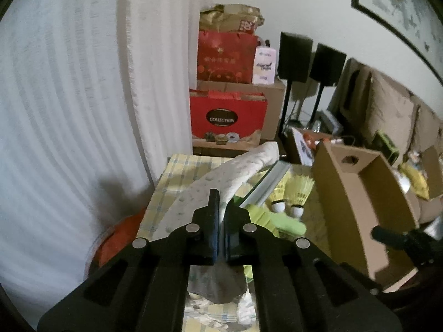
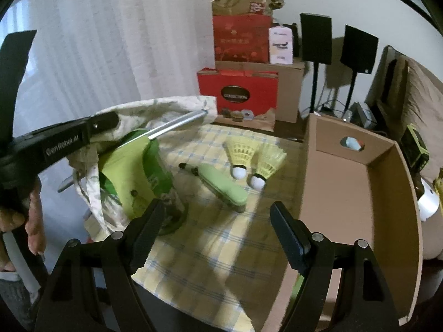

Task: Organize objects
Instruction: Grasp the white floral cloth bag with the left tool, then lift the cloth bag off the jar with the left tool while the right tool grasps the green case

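Observation:
My left gripper (image 1: 220, 207) is shut on the rim of a white patterned cloth bag (image 1: 221, 185) and holds it up; the bag (image 2: 155, 108) hangs open over a green packet (image 2: 133, 177) and a silver rod (image 2: 177, 126). Two yellow shuttlecocks (image 2: 249, 160) and a light green case (image 2: 221, 184) with a black pen (image 2: 188, 168) lie on the checked tablecloth (image 2: 210, 249). My right gripper (image 2: 213, 238) is open and empty above the cloth, left of the brown cardboard box (image 2: 357, 188). The left gripper (image 2: 105, 123) shows at the left.
Red gift boxes (image 2: 241, 94) and cardboard cartons are stacked behind the table. Two black speakers on stands (image 2: 315, 38) stand at the back right. A white curtain (image 2: 97, 41) hangs at the left. A sofa (image 2: 423, 96) with clutter is at the right.

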Motion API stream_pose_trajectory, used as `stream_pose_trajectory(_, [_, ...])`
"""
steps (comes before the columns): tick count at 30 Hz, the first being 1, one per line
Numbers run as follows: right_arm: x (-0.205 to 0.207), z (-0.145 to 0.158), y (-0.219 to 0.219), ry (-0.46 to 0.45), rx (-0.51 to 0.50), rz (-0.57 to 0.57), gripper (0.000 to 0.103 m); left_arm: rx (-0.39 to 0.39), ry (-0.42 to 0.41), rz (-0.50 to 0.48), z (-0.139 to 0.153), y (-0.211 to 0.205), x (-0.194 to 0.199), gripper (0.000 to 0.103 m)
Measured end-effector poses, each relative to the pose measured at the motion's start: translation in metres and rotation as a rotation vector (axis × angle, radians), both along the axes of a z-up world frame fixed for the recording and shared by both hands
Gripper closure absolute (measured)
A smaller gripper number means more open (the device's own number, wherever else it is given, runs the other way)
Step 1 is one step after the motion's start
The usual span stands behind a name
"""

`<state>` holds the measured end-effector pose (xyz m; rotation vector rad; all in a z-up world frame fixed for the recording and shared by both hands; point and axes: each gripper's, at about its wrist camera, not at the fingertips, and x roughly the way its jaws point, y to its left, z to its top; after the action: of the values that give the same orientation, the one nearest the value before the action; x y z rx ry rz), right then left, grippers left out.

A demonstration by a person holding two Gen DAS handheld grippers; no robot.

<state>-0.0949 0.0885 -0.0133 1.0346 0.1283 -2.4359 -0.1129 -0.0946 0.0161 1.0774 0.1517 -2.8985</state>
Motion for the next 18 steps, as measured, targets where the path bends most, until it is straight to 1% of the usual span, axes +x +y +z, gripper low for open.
stream_pose_trajectory(8, [-0.002,-0.004,-0.018,-0.028,-0.051,0.087,0.023,0.054,0.056,0.009,0.021,-0.010,0.008,0.101])
stream_pose_trajectory(18, [0.001,-0.001,-0.042,-0.005,-0.031,0.158,0.023,0.069,0.112,0.039,0.047,-0.033,0.026,0.101])
